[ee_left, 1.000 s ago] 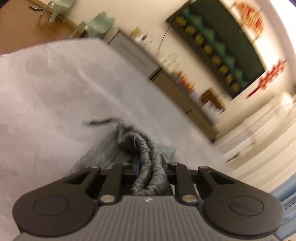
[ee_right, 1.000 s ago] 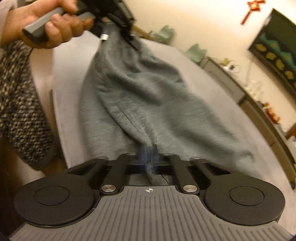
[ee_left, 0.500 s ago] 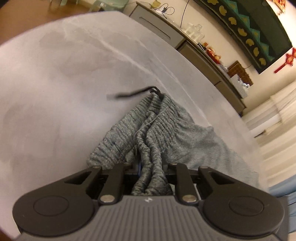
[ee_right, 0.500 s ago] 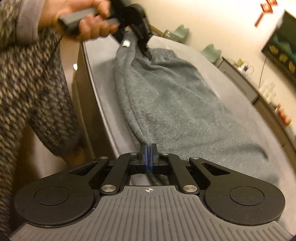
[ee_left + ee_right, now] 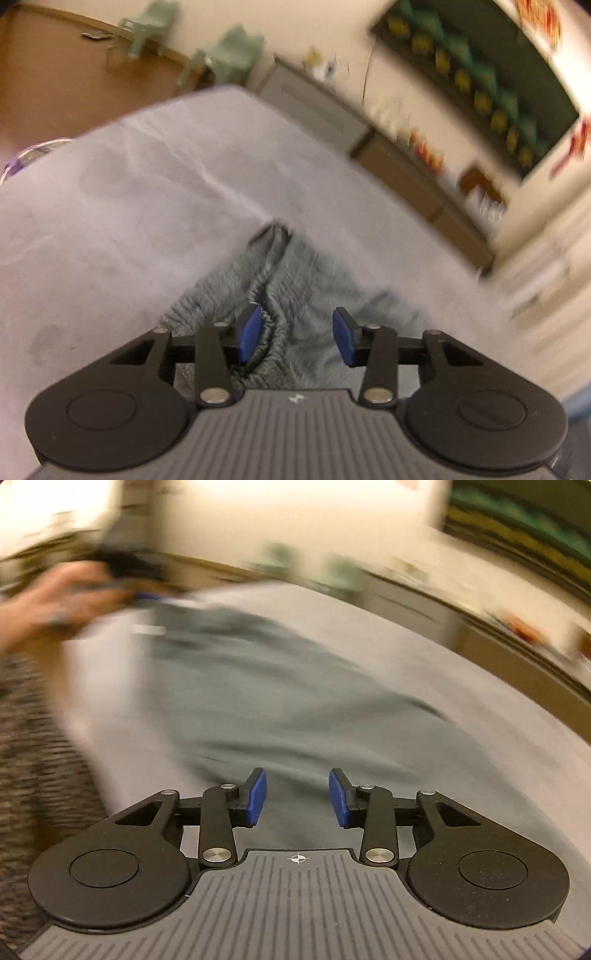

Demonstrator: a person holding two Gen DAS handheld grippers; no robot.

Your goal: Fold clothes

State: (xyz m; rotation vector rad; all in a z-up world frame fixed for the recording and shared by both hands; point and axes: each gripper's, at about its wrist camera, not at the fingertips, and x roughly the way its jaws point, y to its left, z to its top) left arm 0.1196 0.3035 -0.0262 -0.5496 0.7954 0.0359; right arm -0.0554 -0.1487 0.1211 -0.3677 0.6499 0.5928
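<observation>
My left gripper (image 5: 297, 336) has its jaws partly apart; they have just been opening. The ribbed waistband of the grey trousers (image 5: 295, 280) lies bunched between them, one fold touching the inner face of the blue pad (image 5: 251, 334) on the left of that view, while the other pad stands clear of the cloth. So I no longer pinch the waistband there.

My right gripper (image 5: 297, 799) stands about as wide, its jaws also just opened, and nothing is pressed between its pads (image 5: 257, 797). Through the gap I see only the trousers lying flat below.

The trousers are spread on the pale grey bench (image 5: 110, 206). In the right wrist view they (image 5: 277, 701) run from just in front of my right jaws away toward the far left corner, near the bench's left edge; the picture is heavily blurred. At that far end my left hand (image 5: 55, 605) shows as a smear holding its dark gripper beside the waistband; whether it touches the cloth from this view I cannot tell. My patterned sleeve (image 5: 33, 738) fills the left side, off the bench edge.

Beyond the bench's far edge, in the left wrist view, stand two small green chairs (image 5: 229, 51) and a low cabinet (image 5: 317, 107) along the wall.
</observation>
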